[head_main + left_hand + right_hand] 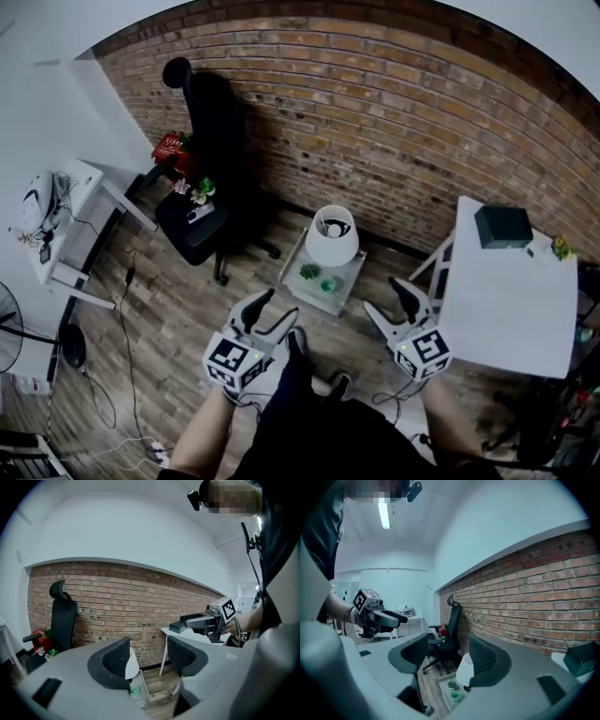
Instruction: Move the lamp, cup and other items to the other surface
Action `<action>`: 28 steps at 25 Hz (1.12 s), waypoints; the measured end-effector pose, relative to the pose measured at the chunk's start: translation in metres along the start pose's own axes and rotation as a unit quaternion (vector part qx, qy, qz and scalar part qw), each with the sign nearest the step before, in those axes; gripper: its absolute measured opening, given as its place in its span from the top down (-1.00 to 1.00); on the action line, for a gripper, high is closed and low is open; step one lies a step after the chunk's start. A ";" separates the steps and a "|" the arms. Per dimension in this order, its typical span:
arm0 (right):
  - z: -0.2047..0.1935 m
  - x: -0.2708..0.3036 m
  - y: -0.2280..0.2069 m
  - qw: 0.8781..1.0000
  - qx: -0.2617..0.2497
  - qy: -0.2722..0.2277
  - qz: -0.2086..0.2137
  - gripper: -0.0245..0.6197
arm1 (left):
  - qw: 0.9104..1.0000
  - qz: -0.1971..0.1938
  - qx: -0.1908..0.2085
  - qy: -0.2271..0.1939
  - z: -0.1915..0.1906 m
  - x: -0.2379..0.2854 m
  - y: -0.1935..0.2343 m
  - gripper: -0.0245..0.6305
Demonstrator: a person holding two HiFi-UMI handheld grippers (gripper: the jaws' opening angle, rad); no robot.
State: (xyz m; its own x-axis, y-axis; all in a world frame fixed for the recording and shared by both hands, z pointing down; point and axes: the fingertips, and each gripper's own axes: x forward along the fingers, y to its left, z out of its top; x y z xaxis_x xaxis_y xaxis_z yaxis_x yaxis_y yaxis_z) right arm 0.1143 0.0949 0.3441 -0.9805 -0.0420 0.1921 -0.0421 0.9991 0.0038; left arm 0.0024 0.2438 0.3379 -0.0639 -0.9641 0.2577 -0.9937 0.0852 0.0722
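Left gripper (281,305): jaws apart, nothing between them, held in the air at 7 o'clock of the low table (349,277).
Right gripper (381,293): also released and empty, at 5 o'clock of that table.
Lamp (332,234): upright on the low table, straight ahead at 12 o'clock of the person, against the brick wall (394,112).
Cup (327,284): green, on the same table at 6 o'clock of the lamp, beside a small plant (308,271).
Progress: judged not begun; all three items sit on the low table and neither gripper touches any.
Likely target: the white table (511,309) at 3 o'clock, bare but for a black box (502,226) and a small item at its far corner.
Left to do: every pick and carry.
Head view only: the whole layout, plus the office chair (211,187) at 10 o'clock with flowers on its seat.
Gripper views only: the clear gap between each pair of pads, and each gripper seen side-on from the other.
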 end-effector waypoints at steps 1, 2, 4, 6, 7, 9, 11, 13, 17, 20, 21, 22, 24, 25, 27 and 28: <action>-0.002 0.006 -0.006 1.000 0.000 0.007 -0.004 0.05 | 1.000 -0.006 0.001 0.005 -0.004 0.007 0.008 0.18; -0.005 0.013 -0.012 1.000 0.000 0.013 -0.007 0.05 | 1.000 -0.011 0.002 0.013 -0.008 0.015 0.017 0.18; -0.008 0.030 -0.028 1.000 0.000 0.023 -0.017 0.05 | 0.999 -0.025 0.001 0.027 -0.016 0.036 0.038 0.18; -0.011 0.051 -0.048 0.999 0.003 0.032 -0.033 0.06 | 0.999 -0.042 0.001 0.031 -0.018 0.061 0.064 0.18; -0.012 0.061 -0.057 0.998 0.006 0.038 -0.041 0.06 | 0.998 -0.050 0.004 0.035 -0.020 0.073 0.078 0.18; -0.014 0.085 -0.071 0.997 0.010 0.051 -0.050 0.05 | 0.996 -0.067 0.030 0.049 -0.023 0.098 0.104 0.18; -0.018 0.109 -0.080 0.996 0.011 0.070 -0.056 0.05 | 0.992 -0.090 0.070 0.061 -0.027 0.123 0.128 0.18; -0.025 0.127 -0.086 0.991 0.019 0.106 -0.073 0.04 | 0.986 -0.124 0.094 0.068 -0.033 0.145 0.148 0.17; -0.037 0.162 -0.104 0.982 0.053 0.146 -0.105 0.06 | 0.976 -0.165 0.101 0.103 -0.057 0.183 0.188 0.17; -0.055 0.179 -0.123 0.980 0.067 0.152 -0.111 0.07 | 0.968 -0.178 0.117 0.132 -0.084 0.211 0.206 0.17; -0.063 0.180 -0.125 0.979 0.069 0.157 -0.111 0.07 | 0.965 -0.184 0.119 0.142 -0.093 0.215 0.209 0.17; -0.071 0.182 -0.128 0.978 0.070 0.160 -0.110 0.07 | 0.963 -0.189 0.120 0.150 -0.102 0.220 0.212 0.17; -0.088 0.192 -0.137 0.978 0.070 0.168 -0.098 0.07 | 0.961 -0.189 0.125 0.157 -0.116 0.232 0.221 0.17; -0.099 0.198 -0.142 0.978 0.071 0.173 -0.088 0.07 | 0.961 -0.185 0.130 0.159 -0.122 0.240 0.227 0.17; -0.125 0.209 -0.155 0.976 0.081 0.187 -0.073 0.07 | 0.960 -0.177 0.142 0.165 -0.138 0.260 0.239 0.17; -0.141 0.213 -0.163 0.975 0.084 0.195 -0.068 0.07 | 0.959 -0.173 0.148 0.168 -0.146 0.271 0.244 0.17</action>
State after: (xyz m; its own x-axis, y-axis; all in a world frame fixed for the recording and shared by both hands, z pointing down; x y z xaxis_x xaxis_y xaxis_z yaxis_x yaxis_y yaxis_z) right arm -0.0606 -0.0760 0.5224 -0.8178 -0.1358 0.5593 -0.2291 0.9683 -0.0998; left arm -0.2442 0.0400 0.5661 0.2580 -0.7817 0.5678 -0.9360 -0.3479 -0.0537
